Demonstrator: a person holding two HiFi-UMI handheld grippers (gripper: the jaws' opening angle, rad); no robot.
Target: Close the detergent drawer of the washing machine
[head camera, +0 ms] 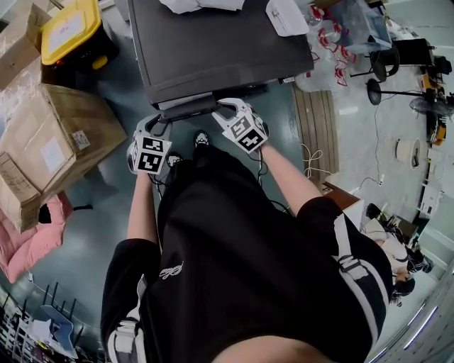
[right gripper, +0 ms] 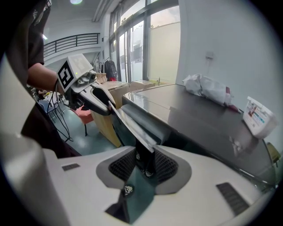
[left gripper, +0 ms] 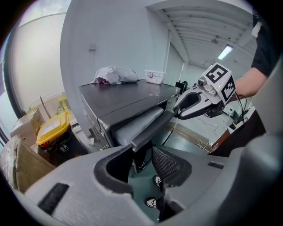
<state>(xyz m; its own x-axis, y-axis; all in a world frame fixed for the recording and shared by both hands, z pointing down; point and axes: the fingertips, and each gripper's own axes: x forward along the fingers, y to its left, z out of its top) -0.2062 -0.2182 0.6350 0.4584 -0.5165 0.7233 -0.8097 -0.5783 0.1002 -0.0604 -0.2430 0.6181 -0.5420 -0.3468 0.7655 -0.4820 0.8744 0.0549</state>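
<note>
The dark grey washing machine (head camera: 213, 42) stands in front of me with its detergent drawer (head camera: 186, 106) pulled out toward me. My left gripper (head camera: 162, 120) is at the drawer front's left end and my right gripper (head camera: 225, 106) at its right end. In the left gripper view, the drawer front (left gripper: 141, 121) runs between the jaws of the left gripper (left gripper: 141, 163), which close on its end; the right gripper (left gripper: 177, 110) holds the far end. In the right gripper view, the pads of the right gripper (right gripper: 143, 165) press both sides of the drawer front (right gripper: 141, 121), with the left gripper (right gripper: 110, 110) beyond.
Cardboard boxes (head camera: 57, 135) and a yellow-lidded bin (head camera: 71, 32) stand left of the machine. A crumpled white cloth (left gripper: 112, 75) and a small packet (head camera: 287, 15) lie on its top. Cables (head camera: 312, 159) and fan stands (head camera: 397, 64) are to the right. My legs and shoes are below the drawer.
</note>
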